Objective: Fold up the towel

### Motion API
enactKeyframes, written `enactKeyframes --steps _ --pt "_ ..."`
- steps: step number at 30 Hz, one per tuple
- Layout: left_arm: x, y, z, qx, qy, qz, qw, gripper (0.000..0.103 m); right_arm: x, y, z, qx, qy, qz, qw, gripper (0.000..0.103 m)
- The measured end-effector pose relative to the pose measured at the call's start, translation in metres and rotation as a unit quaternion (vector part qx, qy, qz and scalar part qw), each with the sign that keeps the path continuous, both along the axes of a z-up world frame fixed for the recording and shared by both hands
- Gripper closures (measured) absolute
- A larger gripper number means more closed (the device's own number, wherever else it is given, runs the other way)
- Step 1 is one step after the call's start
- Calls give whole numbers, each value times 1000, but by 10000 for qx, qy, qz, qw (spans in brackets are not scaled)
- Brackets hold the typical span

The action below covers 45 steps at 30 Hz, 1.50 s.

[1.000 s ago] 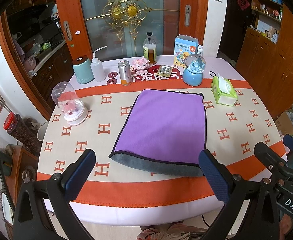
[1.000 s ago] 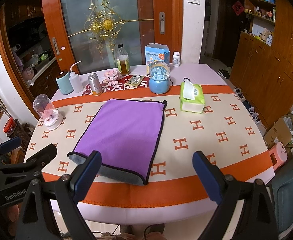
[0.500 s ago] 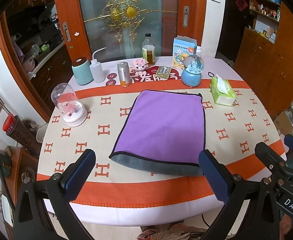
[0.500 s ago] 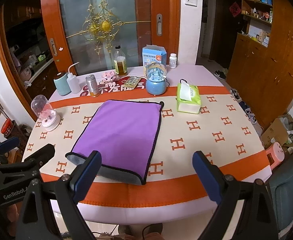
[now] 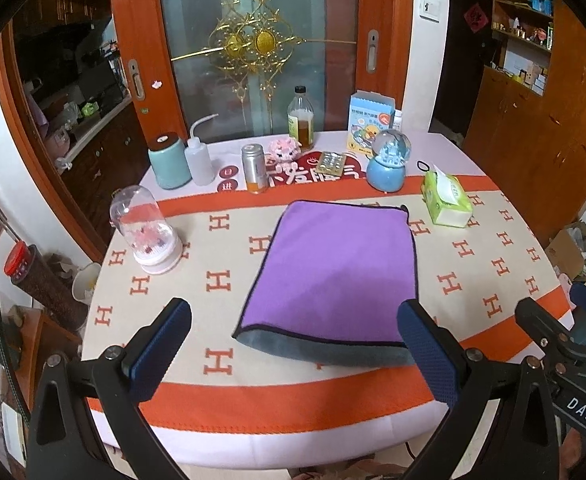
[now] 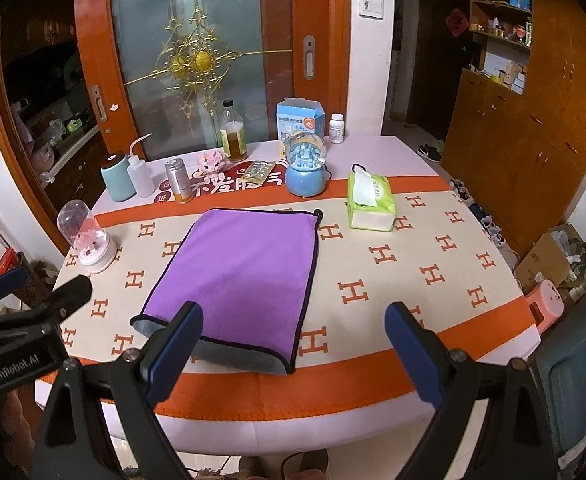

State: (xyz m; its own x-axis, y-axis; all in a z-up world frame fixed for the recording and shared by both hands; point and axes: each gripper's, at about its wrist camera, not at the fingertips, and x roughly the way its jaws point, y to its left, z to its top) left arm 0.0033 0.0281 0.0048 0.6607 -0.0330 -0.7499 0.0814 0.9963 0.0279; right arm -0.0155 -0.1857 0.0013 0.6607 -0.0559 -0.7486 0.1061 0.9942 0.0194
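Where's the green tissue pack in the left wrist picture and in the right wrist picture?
Left wrist view: the green tissue pack lies right of centre, beyond the purple towel's far right corner.
Right wrist view: the green tissue pack lies just right of centre, again right of the purple towel.
Shared landmark: the blue snow globe stands just left of the pack.

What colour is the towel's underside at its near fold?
Grey, under the purple top of the towel, with dark edging; the left wrist view shows it best.

Towel [image 5: 337, 268] mid-table [image 5: 229, 416] (tissue pack [image 5: 447, 200] right, bottles [image 5: 301, 120] behind).
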Motion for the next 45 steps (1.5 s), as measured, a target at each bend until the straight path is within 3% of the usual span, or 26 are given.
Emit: enactKeyframes --steps 11,15,18,28,35,40,45 --pt "14 35 -6 49 -116 -440 9990 1 -6 25 -14 -81 57 -282 9996 12" --pt "15 38 -15 241 -190 -578 9979 1 -7 30 -23 -82 158 -319 9993 13" --pt "22 36 -27 367 -32 -759 9964 1 -6 30 -32 -91 244 -333 9991 13" --pt "48 41 -85 124 506 -1319 9899 1 17 6 -94 180 596 -29 9981 15" --pt "78 44 -143 358 923 -1804 9786 1 44 -6 -154 109 952 649 9933 28" --pt "110 55 -188 161 1446 -2126 9662 10 64 -10 -191 184 1407 1183 9828 45" --pt "130 62 -217 43 1849 -2416 9526 22 74 -15 -213 489 1687 1628 9709 55"
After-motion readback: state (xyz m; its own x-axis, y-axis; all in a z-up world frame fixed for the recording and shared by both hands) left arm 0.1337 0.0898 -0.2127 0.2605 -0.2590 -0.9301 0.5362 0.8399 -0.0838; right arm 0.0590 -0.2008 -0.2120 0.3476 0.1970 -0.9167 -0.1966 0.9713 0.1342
